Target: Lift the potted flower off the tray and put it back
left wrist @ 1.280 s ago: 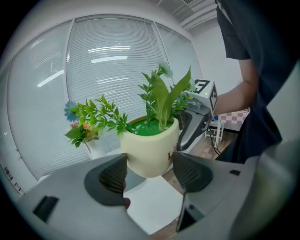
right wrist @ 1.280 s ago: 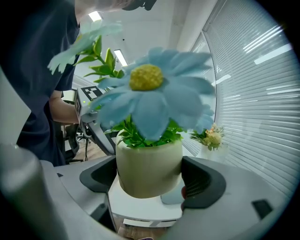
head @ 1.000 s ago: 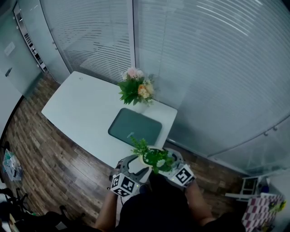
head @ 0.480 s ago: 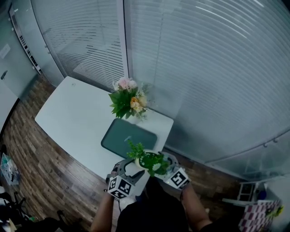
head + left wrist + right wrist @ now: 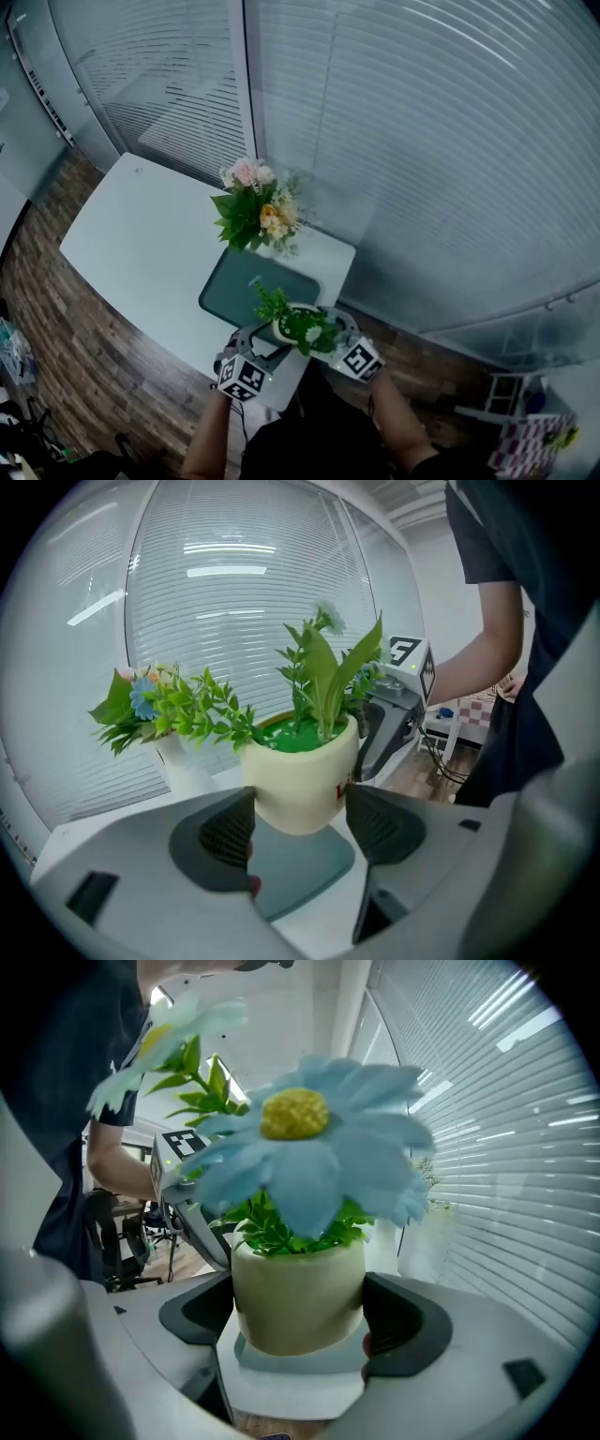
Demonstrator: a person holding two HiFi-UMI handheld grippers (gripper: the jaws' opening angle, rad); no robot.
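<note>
Seemingly light for its size, the potted flower (image 5: 298, 324) in the head view hangs in the air over the near edge of the white table (image 5: 141, 234). It is close in front of the person, and the dark green tray (image 5: 246, 284) lies just beyond it. The left tongs (image 5: 265, 339) and the right tongs (image 5: 330, 330) meet it from opposite sides. A bouquet (image 5: 249, 204) stands past the tray, well clear.

From the left gripper view, the left tongs (image 5: 300, 822) are opened only to the width of the pot. Their dark ribbed pads (image 5: 228, 829) press the lower part of its cream wall on both sides. The pot is clear of the tray (image 5: 302, 866), which shows under it through the gap. I judge the wall to be stiff, smooth and somewhat slippery. It narrows toward the base, so a grip this low might let it slide. The soft leaves and stems would bend or break, so they are no place to take hold.

From the right gripper view, the right tongs (image 5: 300, 1321) are likewise closed onto the pot at mid-height, one pad on each flank. A large blue flower (image 5: 309, 1147) leans toward the camera. Below the pot are a corner of the table and then the floor, so a slip here would likely send it past the table.
</note>
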